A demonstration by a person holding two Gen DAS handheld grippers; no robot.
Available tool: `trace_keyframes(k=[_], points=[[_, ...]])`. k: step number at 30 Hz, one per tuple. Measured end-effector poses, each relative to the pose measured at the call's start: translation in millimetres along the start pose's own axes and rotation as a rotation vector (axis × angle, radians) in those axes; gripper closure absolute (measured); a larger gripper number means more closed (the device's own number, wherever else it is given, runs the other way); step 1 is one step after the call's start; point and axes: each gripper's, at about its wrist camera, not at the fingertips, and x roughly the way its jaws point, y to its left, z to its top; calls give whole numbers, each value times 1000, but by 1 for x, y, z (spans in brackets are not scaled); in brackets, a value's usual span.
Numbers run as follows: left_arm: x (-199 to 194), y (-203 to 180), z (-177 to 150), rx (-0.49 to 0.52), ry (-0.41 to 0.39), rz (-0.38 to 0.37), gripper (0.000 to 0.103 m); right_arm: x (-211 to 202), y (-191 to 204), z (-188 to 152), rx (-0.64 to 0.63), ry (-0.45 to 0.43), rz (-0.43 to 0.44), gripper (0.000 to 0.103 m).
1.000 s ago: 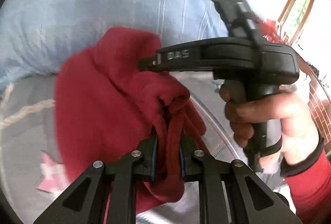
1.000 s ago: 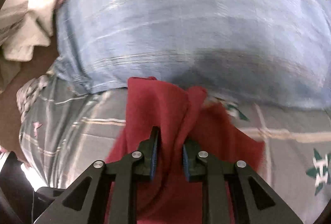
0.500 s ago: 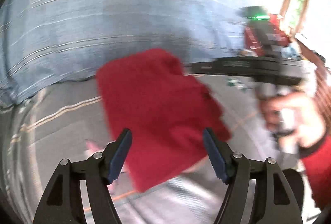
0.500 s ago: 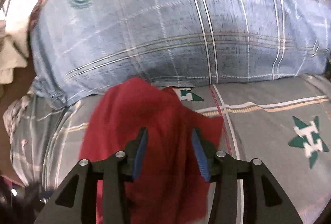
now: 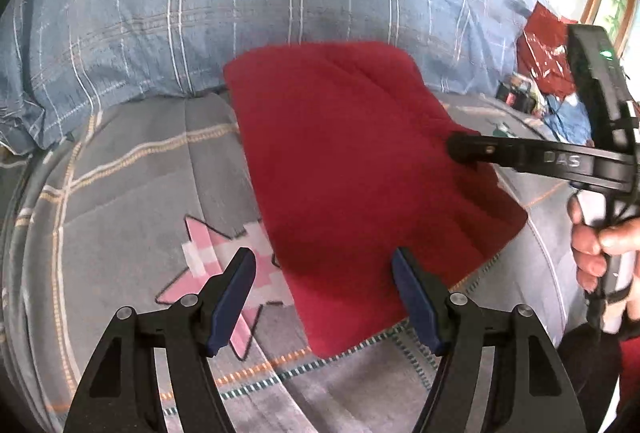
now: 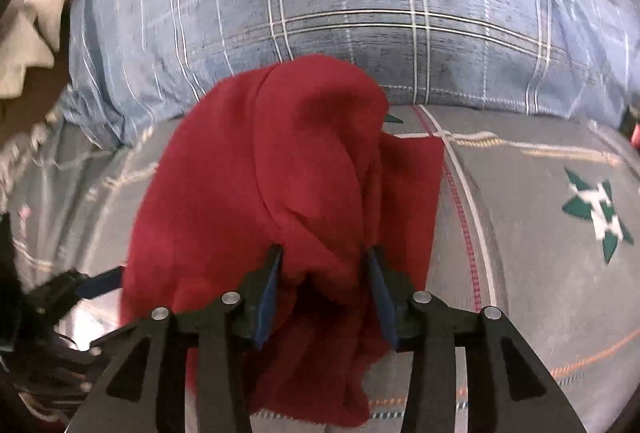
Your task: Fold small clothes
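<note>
The red cloth [image 5: 360, 185] lies on the bed [image 5: 132, 193] against the blue pillow [image 5: 200, 1]. My left tool [image 5: 322, 293] hangs spread above it, while my right tool [image 6: 322, 293], partly parted, has a bunched edge between its fingers (likely to flatten it).

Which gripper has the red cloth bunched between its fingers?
The right gripper: the red cloth bunches up between its fingers. The left gripper gapes wide, gripping nothing.
</note>
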Motion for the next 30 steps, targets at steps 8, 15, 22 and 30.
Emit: trace_keyframes(k=[8, 15, 22, 30], points=[[7, 13, 4, -34, -46, 43, 32, -10, 21, 36, 9, -127, -3, 53], [19, 15, 8, -25, -40, 35, 29, 47, 10, 55, 46, -47, -92, 52], [20, 20, 10, -49, -28, 3, 28, 46, -26, 45, 187, -42, 4, 30], [22, 55, 20, -224, -14, -136, 23, -12, -68, 32, 255, -105, 23, 16]])
